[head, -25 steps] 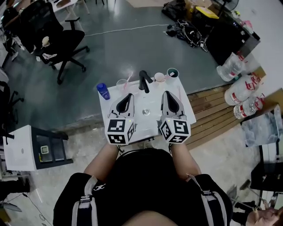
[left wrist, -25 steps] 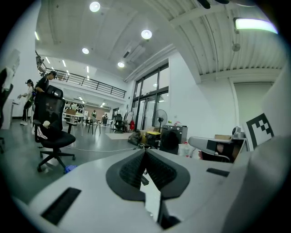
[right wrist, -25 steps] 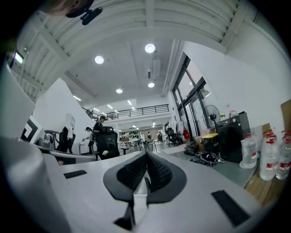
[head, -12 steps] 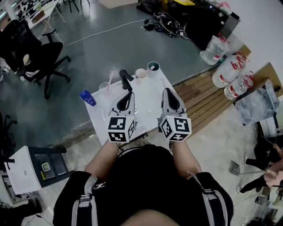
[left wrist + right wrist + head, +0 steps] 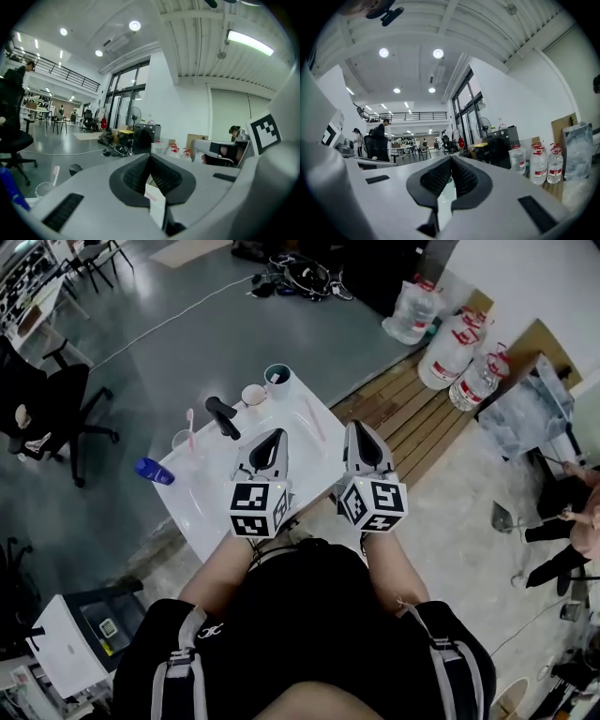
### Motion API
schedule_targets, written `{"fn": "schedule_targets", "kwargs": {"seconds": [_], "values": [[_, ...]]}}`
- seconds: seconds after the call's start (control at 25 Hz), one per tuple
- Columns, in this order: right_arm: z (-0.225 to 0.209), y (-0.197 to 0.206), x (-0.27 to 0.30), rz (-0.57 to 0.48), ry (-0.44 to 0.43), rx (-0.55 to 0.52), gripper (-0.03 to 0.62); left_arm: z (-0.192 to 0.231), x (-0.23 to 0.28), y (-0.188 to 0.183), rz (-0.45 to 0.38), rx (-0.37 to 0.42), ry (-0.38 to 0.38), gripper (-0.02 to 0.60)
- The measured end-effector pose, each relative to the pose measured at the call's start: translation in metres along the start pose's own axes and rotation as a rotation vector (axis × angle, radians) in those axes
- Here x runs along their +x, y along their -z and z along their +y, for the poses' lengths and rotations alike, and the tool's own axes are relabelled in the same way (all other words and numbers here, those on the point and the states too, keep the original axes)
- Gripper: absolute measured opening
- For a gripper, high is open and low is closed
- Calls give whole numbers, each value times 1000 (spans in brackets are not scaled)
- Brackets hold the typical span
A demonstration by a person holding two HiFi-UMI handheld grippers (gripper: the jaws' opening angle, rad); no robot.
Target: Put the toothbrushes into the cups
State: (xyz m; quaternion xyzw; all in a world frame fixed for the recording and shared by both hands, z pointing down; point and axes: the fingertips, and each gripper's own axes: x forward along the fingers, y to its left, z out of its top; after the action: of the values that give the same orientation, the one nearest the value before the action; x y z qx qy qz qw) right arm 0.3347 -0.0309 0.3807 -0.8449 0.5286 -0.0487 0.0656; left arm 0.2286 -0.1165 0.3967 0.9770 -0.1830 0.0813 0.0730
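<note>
A white sink table (image 5: 202,502) carries a black faucet (image 5: 222,415). At its far edge stand a clear cup (image 5: 183,441) holding a pink toothbrush (image 5: 190,422), a pale cup (image 5: 253,395) and a dark green cup (image 5: 277,379) with something in it. Another pink toothbrush (image 5: 314,418) lies flat on the table between the grippers. My left gripper (image 5: 274,435) hovers over the table, shut and empty. The right gripper (image 5: 357,427) is at the table's right edge, also shut with nothing in it. The left gripper view shows the clear cup (image 5: 44,189) and its brush (image 5: 56,172) low at the left.
A blue bottle (image 5: 153,471) stands at the table's left corner. Large water bottles (image 5: 450,343) sit on wooden planking (image 5: 412,418) to the right. A black office chair (image 5: 47,399) and a cable pile (image 5: 300,273) lie beyond. A white cabinet (image 5: 70,643) is at the lower left.
The view has swung to the right, so the table now sits further left and turned. Both grippers moved across with it, side by side, and stayed shut.
</note>
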Motion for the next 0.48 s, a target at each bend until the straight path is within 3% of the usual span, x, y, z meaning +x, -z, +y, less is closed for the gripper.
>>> {"fn": "schedule_targets", "kwargs": {"seconds": [0.08, 0.16, 0.48], "values": [[-4, 4, 5, 28, -33, 9, 40, -4, 6, 0, 7, 2, 6, 14], [-6, 9, 13, 59, -77, 26, 141, -6, 10, 1, 15, 3, 4, 14], [-19, 29, 55, 142, -115, -22, 187, 9, 20, 2, 15, -3, -56, 14]]}}
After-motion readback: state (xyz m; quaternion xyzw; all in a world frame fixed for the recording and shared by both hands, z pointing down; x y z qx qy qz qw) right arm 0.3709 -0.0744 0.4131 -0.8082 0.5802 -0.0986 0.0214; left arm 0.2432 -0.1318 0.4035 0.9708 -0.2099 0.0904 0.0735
